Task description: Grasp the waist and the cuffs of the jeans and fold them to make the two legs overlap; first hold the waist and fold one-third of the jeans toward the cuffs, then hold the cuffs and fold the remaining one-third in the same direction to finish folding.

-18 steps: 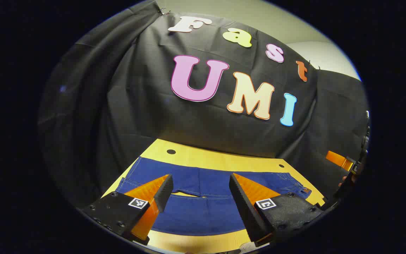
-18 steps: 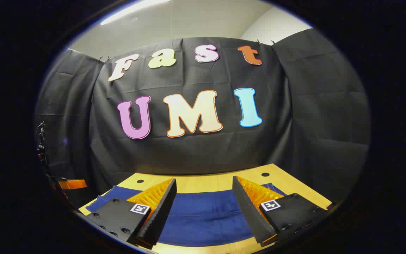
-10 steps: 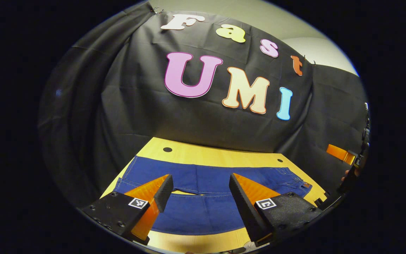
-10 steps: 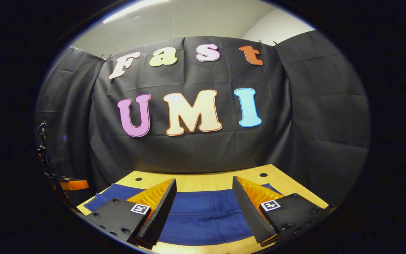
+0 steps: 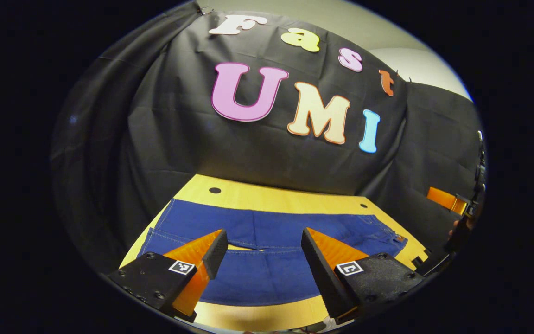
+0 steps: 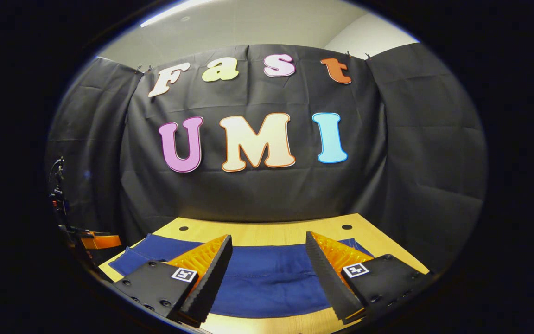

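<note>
The jeans (image 5: 267, 232) lie flat and unfolded across the yellow desk (image 5: 267, 197), legs side by side, with the waist (image 5: 390, 234) at the right end in the left gripper view and the cuffs (image 5: 158, 232) at the left end. Over the last second more of the denim and of the bare desk behind it has come into both views, so both cameras appear to have tipped down toward the cloth; this looks like the approach before the first grasp, and no fold has been made.

The left tool (image 5: 263, 246) hangs above the middle of the legs, fingers spread wide with nothing between them. The right tool (image 6: 269, 253) likewise hovers over the jeans (image 6: 267, 278), spread and empty.

The near hem of the jeans stops short of the desk's front edge, leaving a bare strip there, and a wider bare strip runs behind. The booth wall (image 5: 257, 153) stands right at the desk's back edge, so room to move is mostly sideways and upward. The left tool probably needs to shift toward the cuffs.
</note>
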`<state>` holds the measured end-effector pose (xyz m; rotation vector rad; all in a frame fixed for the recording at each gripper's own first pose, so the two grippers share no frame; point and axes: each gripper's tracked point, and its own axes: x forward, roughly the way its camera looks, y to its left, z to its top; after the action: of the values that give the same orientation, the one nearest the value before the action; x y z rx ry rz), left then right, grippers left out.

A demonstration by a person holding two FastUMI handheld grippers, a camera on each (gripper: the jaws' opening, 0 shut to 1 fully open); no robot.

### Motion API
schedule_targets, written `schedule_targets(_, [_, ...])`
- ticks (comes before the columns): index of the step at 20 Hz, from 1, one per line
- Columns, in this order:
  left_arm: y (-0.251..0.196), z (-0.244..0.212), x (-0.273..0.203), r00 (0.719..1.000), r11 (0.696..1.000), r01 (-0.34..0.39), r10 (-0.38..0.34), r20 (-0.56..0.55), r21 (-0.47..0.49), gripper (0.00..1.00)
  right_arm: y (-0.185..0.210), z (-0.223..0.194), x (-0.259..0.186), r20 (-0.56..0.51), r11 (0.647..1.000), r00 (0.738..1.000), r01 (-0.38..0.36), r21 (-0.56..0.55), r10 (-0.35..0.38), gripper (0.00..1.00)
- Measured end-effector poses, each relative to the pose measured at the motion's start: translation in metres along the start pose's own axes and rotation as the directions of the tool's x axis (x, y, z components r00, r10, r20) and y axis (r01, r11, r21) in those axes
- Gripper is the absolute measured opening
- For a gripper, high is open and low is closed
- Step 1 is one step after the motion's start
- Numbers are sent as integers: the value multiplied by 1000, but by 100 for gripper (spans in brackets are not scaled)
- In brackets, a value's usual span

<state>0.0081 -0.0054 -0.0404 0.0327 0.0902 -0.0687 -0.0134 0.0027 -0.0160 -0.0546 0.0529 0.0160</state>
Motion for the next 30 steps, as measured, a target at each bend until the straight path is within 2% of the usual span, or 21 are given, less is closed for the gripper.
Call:
schedule_targets(1, [1,-6,0,999,1000,17,-17,-27,3,95,1,-2,-1,-10,1000,1000,-1,-6,0,93])
schedule_targets(2, [1,-16,0,998,999,39,-39,-55,9,95,1,-6,-3,-18,1000,1000,0,-12,0,98])
schedule_targets(4, [1,-35,0,987,994,103,-97,-132,45,95,1,-10,-8,-26,1000,1000,1,-20,-2,98])
schedule_targets(7, [11,-63,0,950,977,181,-143,-277,115,95,0,-18,-15,-45,999,999,7,-37,-8,94])
schedule_targets(9, [20,-80,-5,918,959,238,-170,-357,155,96,-2,-26,-17,-71,999,997,15,-50,-19,94])
schedule_targets(10, [26,-89,-6,898,948,267,-179,-401,176,95,-2,-32,-20,-87,998,996,17,-53,-22,98])
schedule_targets(11, [31,-98,-9,876,935,298,-188,-445,193,95,-3,-35,-22,-97,998,995,17,-55,-23,94])
schedule_targets(12, [35,-109,-12,848,921,331,-196,-492,204,96,-3,-36,-24,-102,998,994,19,-58,-25,98])
schedule_targets(13, [39,-118,-14,820,909,359,-199,-536,213,96,-4,-38,-25,-109,998,994,19,-60,-26,98])
schedule_targets(14, [43,-128,-19,789,895,387,-198,-582,221,96,-4,-41,-26,-118,998,993,19,-59,-26,98])
schedule_targets(15, [48,-136,-22,758,880,414,-192,-624,232,96,-4,-43,-27,-125,998,992,20,-57,-27,94])
schedule_targets(16, [53,-142,-24,732,863,439,-182,-656,250,96,-5,-46,-28,-132,998,991,21,-56,-28,98])
schedule_targets(20, [71,-164,-30,653,811,498,-119,-748,306,96,-6,-56,-33,-172,996,985,16,-83,-30,98])
schedule_targets(25, [90,-189,-25,586,771,541,-59,-808,336,96,-16,-66,-43,-205,992,977,30,-126,-56,98])
schedule_targets(28, [93,-195,-26,563,778,530,-24,-826,338,94,-20,-71,-45,-216,992,974,42,-118,-67,97])
schedule_targets(30, [96,-199,-25,549,767,541,-11,-836,346,94,-24,-74,-45,-224,992,972,51,-119,-76,99])
